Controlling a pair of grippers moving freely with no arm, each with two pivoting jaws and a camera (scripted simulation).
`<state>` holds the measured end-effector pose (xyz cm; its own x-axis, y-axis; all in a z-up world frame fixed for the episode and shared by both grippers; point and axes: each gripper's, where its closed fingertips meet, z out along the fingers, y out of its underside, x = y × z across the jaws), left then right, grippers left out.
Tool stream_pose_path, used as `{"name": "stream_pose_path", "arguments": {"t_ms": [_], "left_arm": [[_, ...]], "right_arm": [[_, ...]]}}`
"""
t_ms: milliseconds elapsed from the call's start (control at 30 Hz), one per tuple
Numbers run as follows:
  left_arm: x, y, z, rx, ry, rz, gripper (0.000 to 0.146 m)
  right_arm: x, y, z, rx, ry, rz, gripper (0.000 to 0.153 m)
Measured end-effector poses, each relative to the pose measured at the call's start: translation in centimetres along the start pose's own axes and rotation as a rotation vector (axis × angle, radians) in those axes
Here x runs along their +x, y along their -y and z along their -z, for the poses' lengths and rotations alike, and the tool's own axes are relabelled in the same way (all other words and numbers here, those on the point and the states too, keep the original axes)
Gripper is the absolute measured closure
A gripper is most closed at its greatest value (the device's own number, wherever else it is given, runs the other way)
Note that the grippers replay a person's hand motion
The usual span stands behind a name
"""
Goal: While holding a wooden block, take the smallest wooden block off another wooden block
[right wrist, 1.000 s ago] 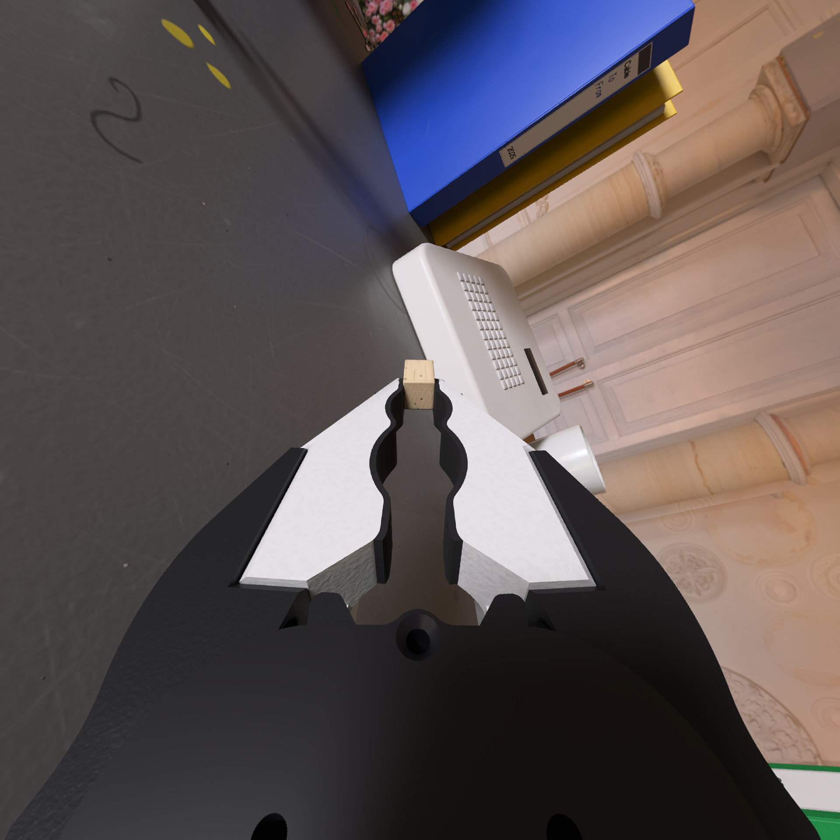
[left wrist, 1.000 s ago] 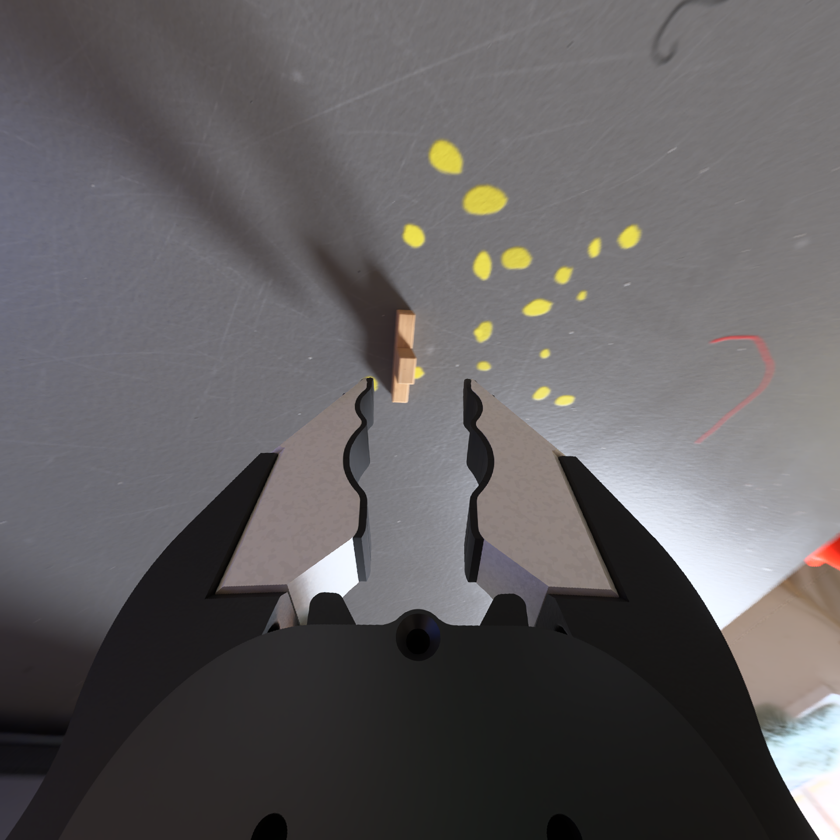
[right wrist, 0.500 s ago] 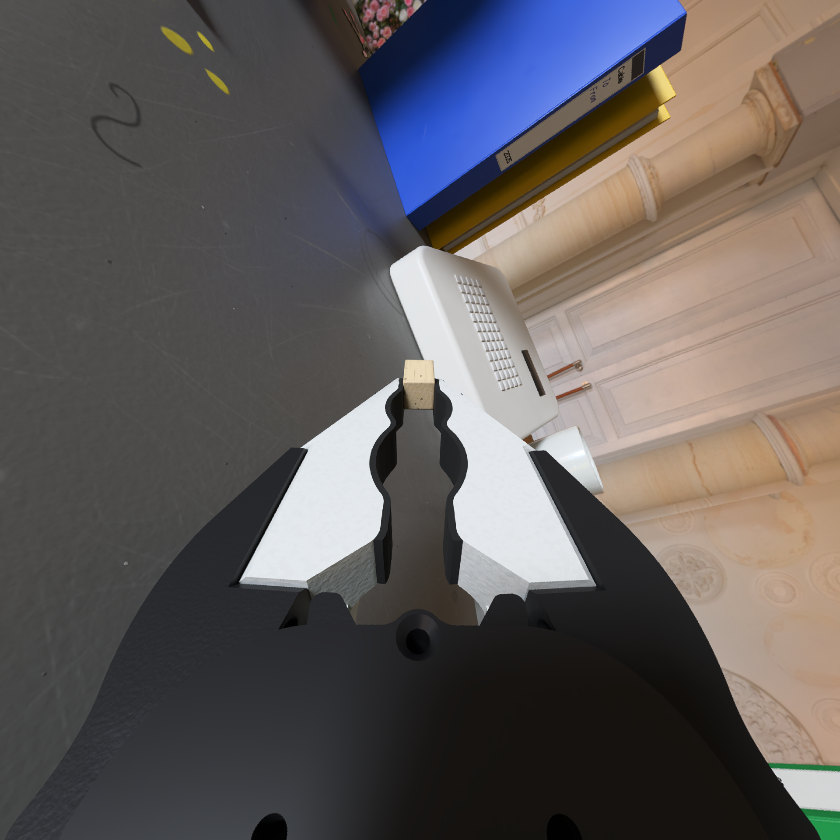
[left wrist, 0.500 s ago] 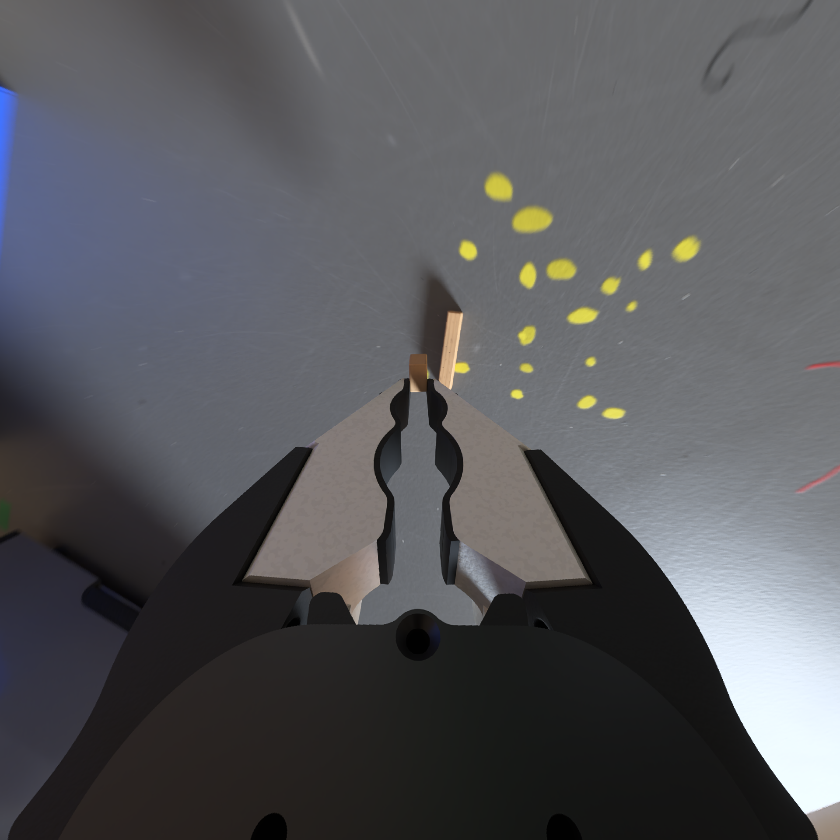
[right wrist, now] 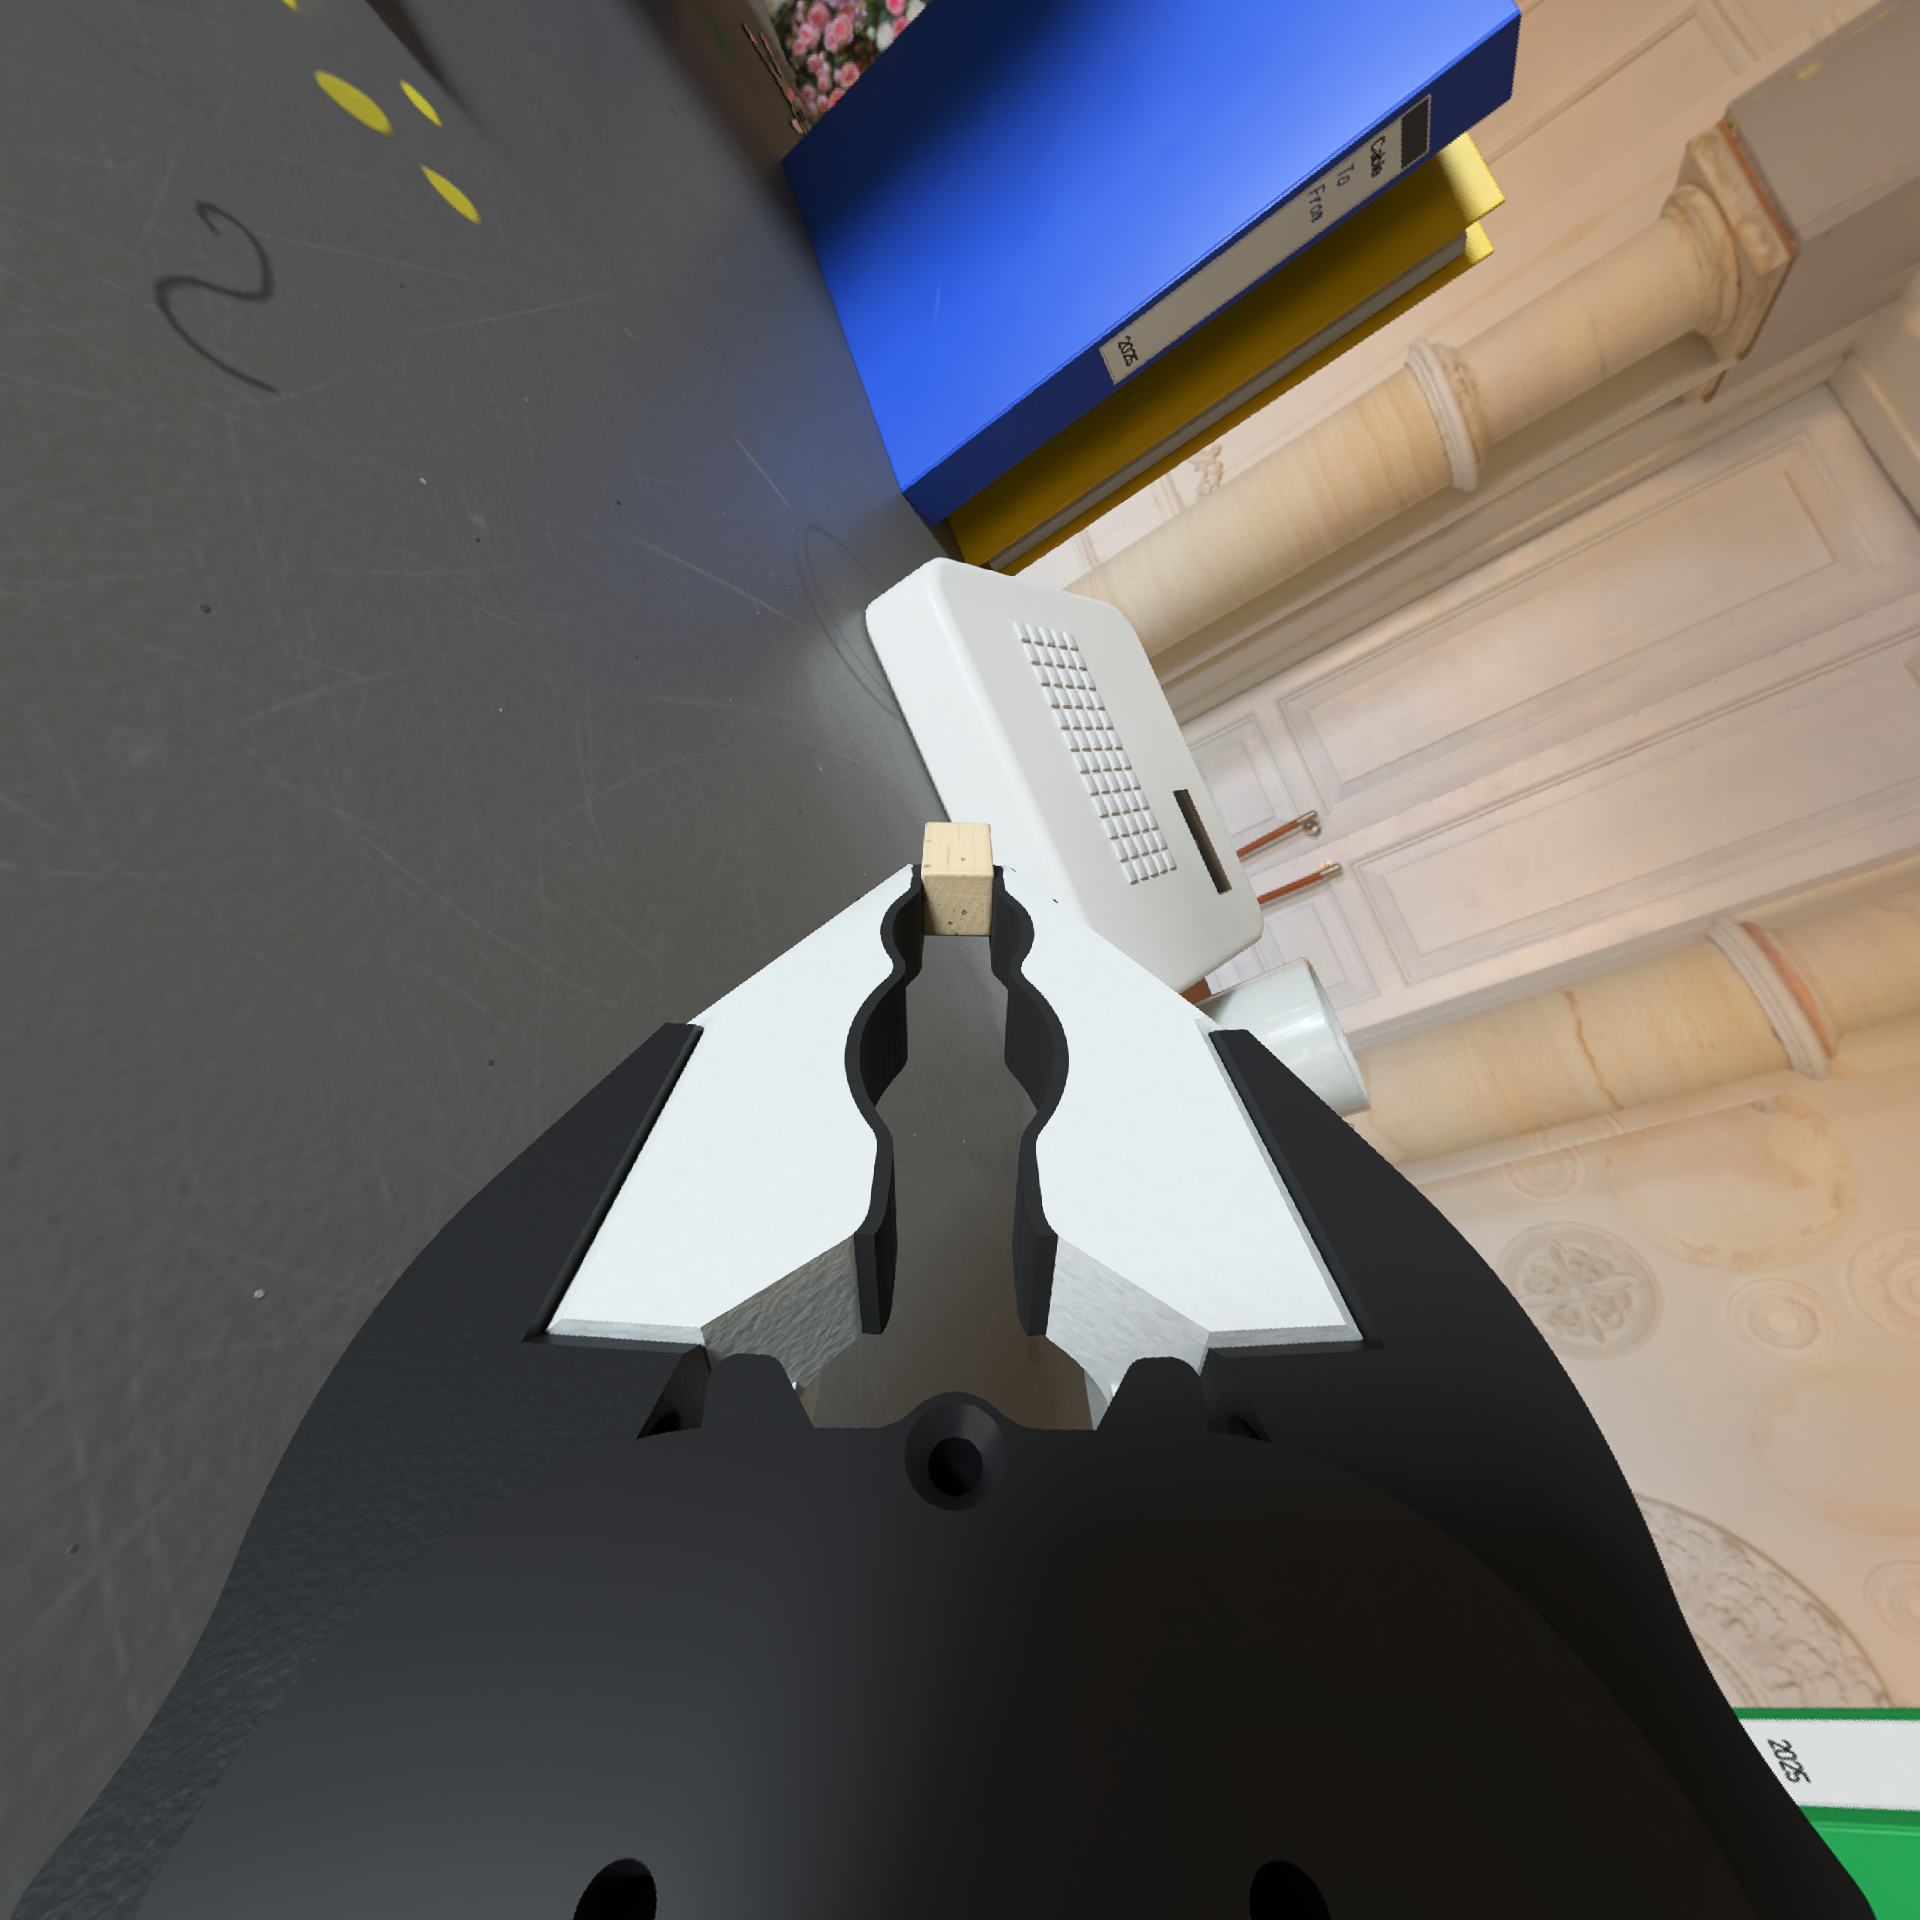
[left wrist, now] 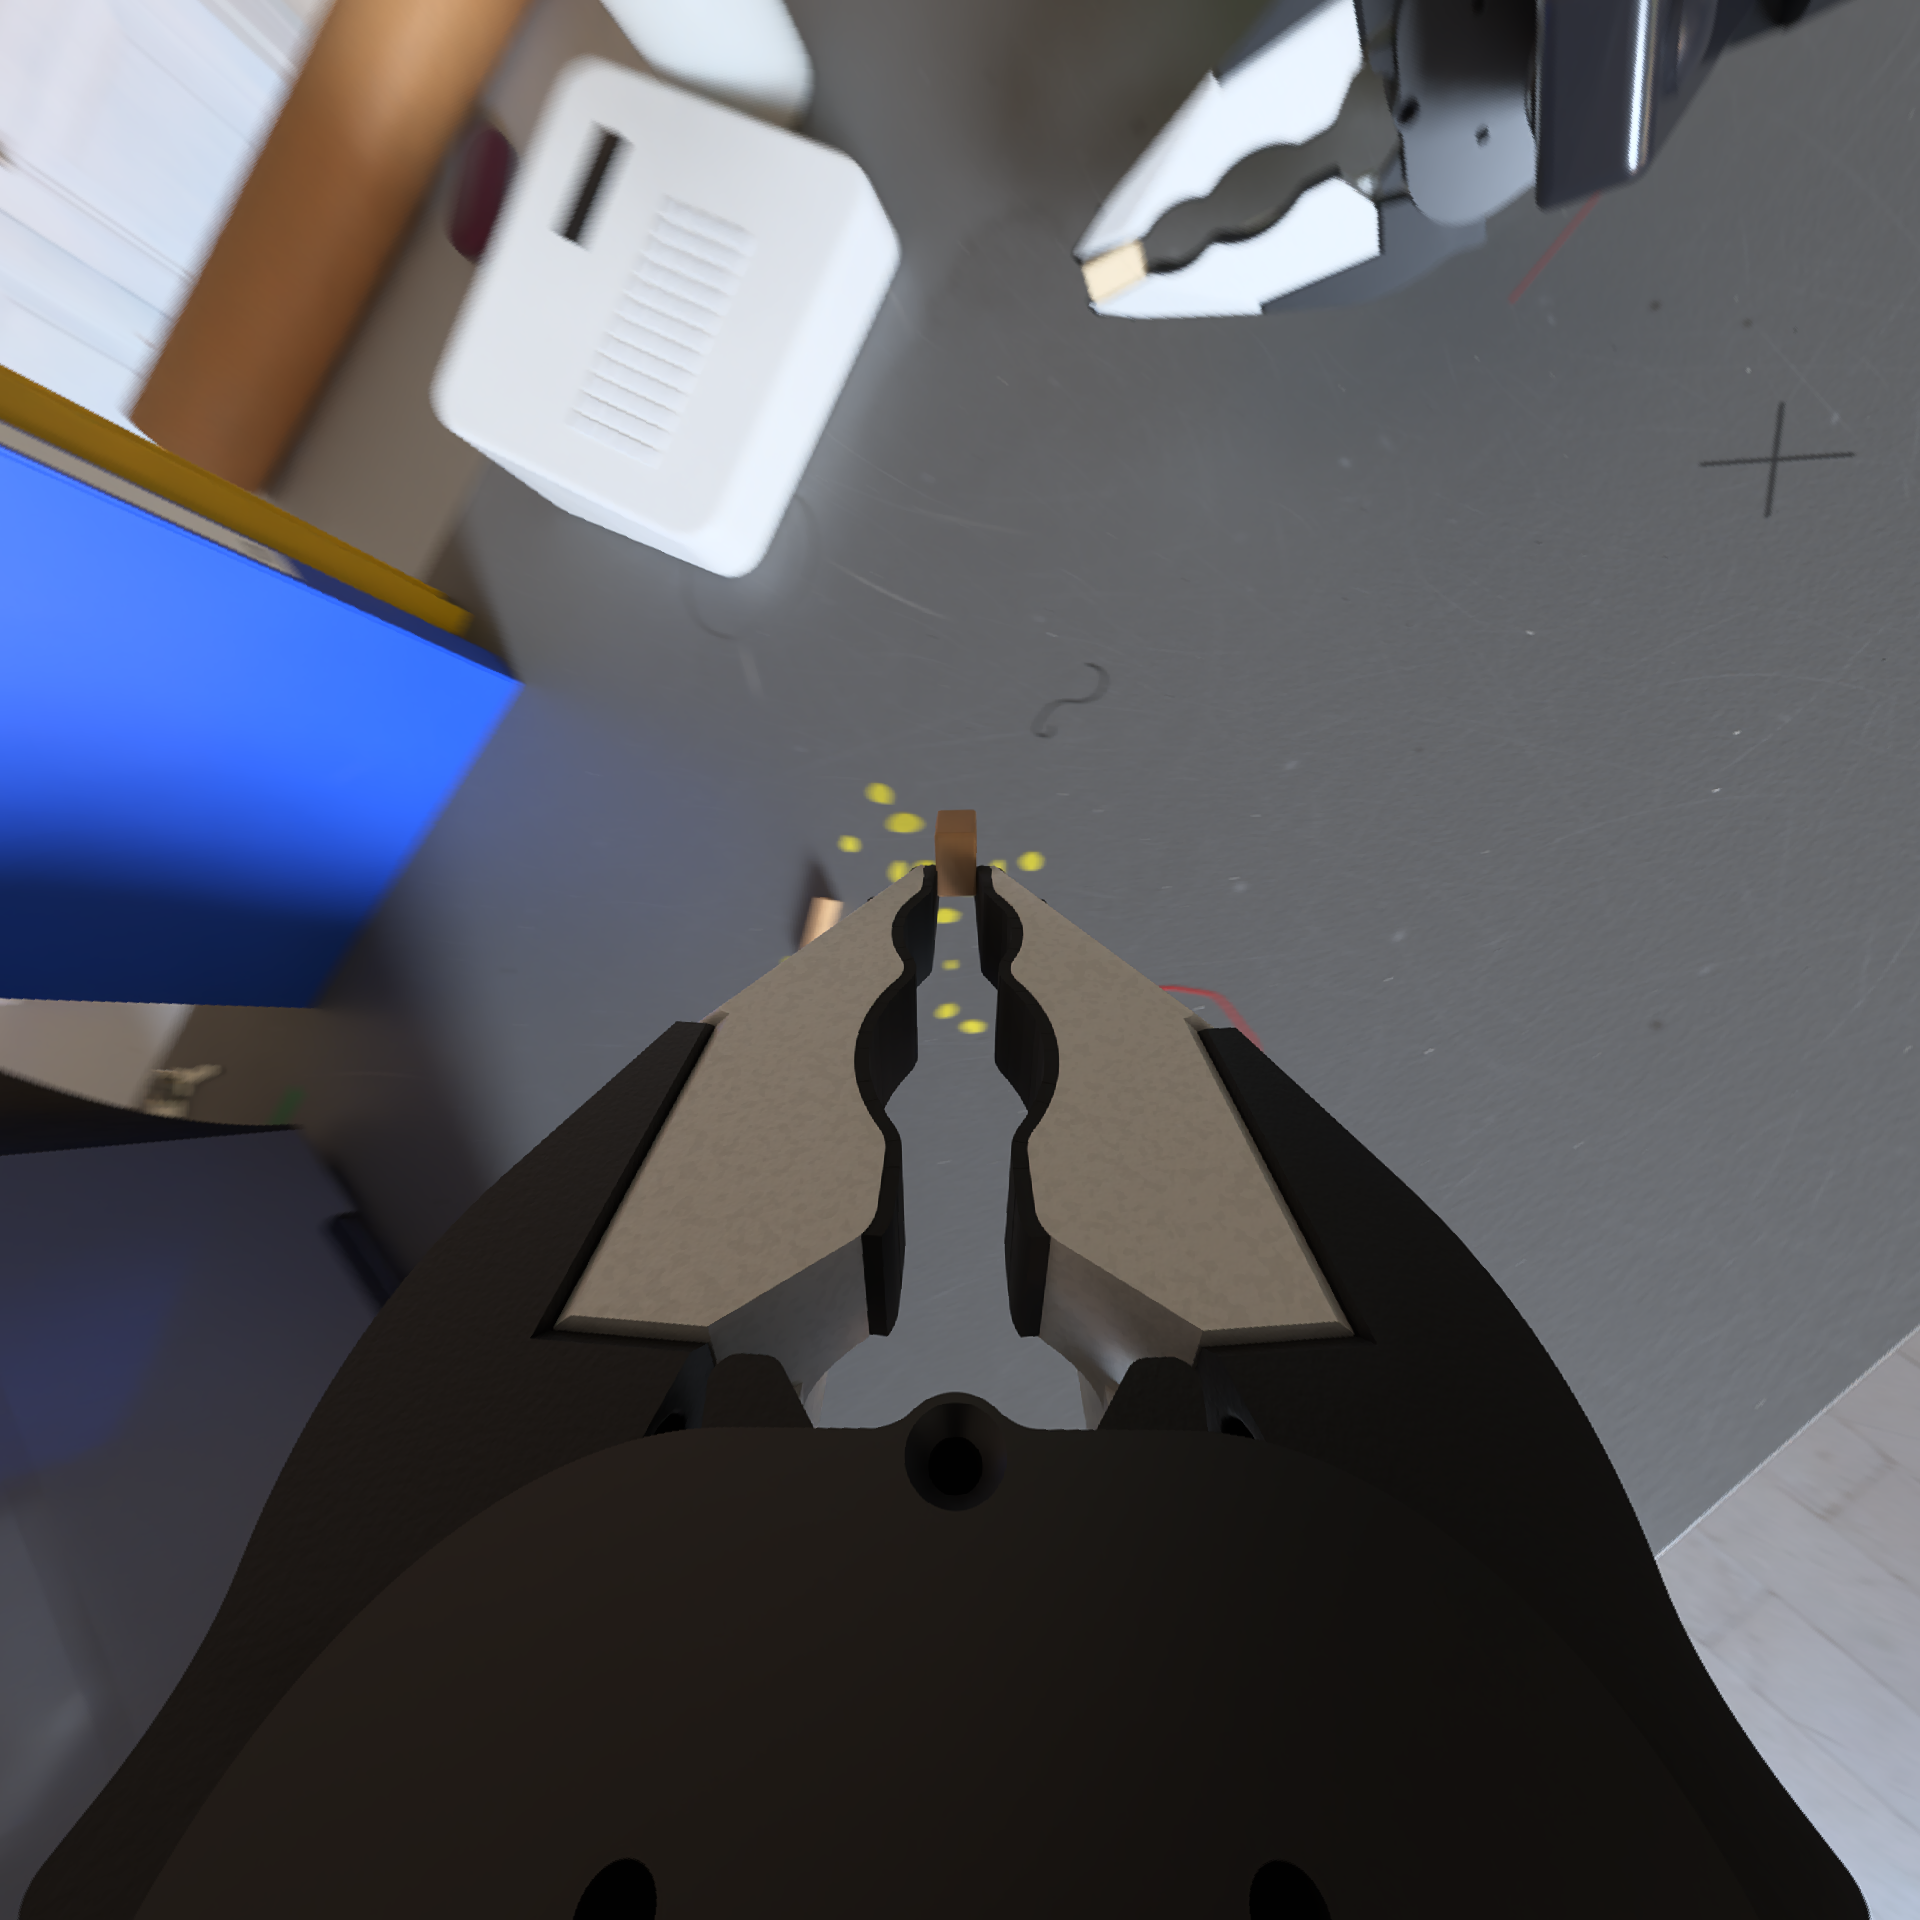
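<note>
Left wrist view, left hand-held gripper point(left wrist: 956, 883) raised above the table point(left wrist: 1455, 727), pinching the smallest wooden block point(left wrist: 955, 852), right hand-held gripper point(right wrist: 956, 883) pinching a pale wooden block point(right wrist: 957, 878)

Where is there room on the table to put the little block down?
Bare grey table lies open between the pencilled cross and the yellow dots. It is crowded by the white box and blue binder. The left gripper pinches the small wooden block.
</note>
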<state>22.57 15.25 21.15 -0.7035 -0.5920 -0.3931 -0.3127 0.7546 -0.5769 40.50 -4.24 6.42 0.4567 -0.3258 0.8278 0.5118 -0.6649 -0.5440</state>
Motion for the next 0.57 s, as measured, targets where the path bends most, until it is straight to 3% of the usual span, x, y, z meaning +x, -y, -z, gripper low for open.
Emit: {"name": "stream_pose_path", "arguments": {"t_ms": [200, 333, 567], "left_arm": [[9.6, -0.2, -10.9, -0.034, -0.216, 0.107, 0.139], [13.0, 0.7, -16.6, -0.05, -0.362, 0.161, 0.139], [13.5, 2.4, -20.5, 0.013, -0.447, 0.244, 0.139]], "right_arm": [[-0.5, 0.1, 0.0, 0.004, 0.009, 0.035, 0.141], [-0.8, 0.3, 0.1, 0.015, 0.023, 0.049, 0.141], [-1.0, 0.6, 0.3, 0.036, 0.032, 0.047, 0.141]]}}
